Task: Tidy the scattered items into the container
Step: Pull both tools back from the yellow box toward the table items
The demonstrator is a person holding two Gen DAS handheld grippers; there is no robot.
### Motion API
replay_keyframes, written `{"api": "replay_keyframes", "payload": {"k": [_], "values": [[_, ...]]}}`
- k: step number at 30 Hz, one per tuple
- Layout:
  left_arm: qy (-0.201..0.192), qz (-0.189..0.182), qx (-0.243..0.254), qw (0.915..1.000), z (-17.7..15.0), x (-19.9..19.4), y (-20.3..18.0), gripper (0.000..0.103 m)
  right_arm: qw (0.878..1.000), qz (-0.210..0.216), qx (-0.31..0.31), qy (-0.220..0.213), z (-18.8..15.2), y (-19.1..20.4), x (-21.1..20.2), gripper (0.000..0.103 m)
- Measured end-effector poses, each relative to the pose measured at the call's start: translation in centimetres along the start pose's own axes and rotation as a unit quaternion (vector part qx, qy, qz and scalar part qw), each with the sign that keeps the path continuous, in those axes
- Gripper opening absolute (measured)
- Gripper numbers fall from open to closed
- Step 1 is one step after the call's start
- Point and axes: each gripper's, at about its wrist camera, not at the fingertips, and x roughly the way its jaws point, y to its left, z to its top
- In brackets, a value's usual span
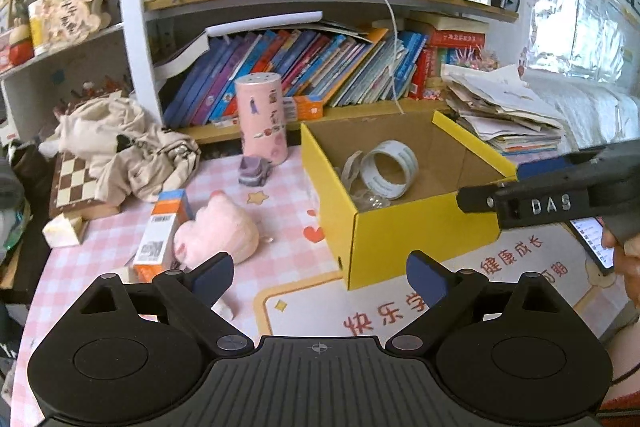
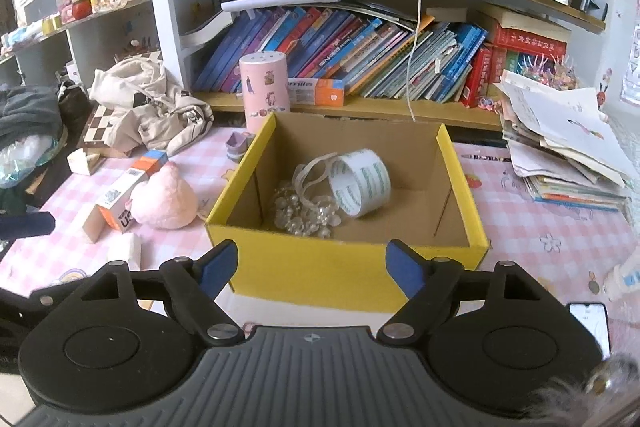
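An open yellow cardboard box (image 1: 404, 231) (image 2: 320, 267) stands on the pink checked table cover. Inside it lie a roll of tape (image 1: 390, 167) (image 2: 362, 181) and a heap of clear beads (image 2: 304, 211). Left of the box lie a pink plush (image 1: 218, 233) (image 2: 164, 201), an orange and white carton (image 1: 160, 235) (image 2: 120, 195) and a small purple toy (image 1: 256, 171) (image 2: 238, 145). My left gripper (image 1: 320, 275) is open and empty, low over the mat in front of the box's near corner. My right gripper (image 2: 312, 265) is open and empty before the box's front wall.
A pink cylinder tin (image 1: 262, 119) stands behind the box. A crumpled cloth bag (image 1: 128, 143) and a chessboard (image 1: 76, 183) lie far left. A paper stack (image 2: 560, 147) lies on the right, a phone (image 2: 588, 323) near right. Bookshelves run along the back.
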Motion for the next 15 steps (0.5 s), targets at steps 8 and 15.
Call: {"api": "replay_keyframes", "payload": {"k": [8,15], "values": [[0.009,0.006,-0.018,0.9998,-2.1,-0.6,1.2,0.095,1.0,-0.011,-0.004,0.007,-3.1,2.3,-0.3,0.085],[0.012,0.018,-0.034,0.9992,-3.7,-1.0,2.2,0.095,1.0,-0.019,0.005,0.02,-5.2,3.5,-0.5,0.086]]}}
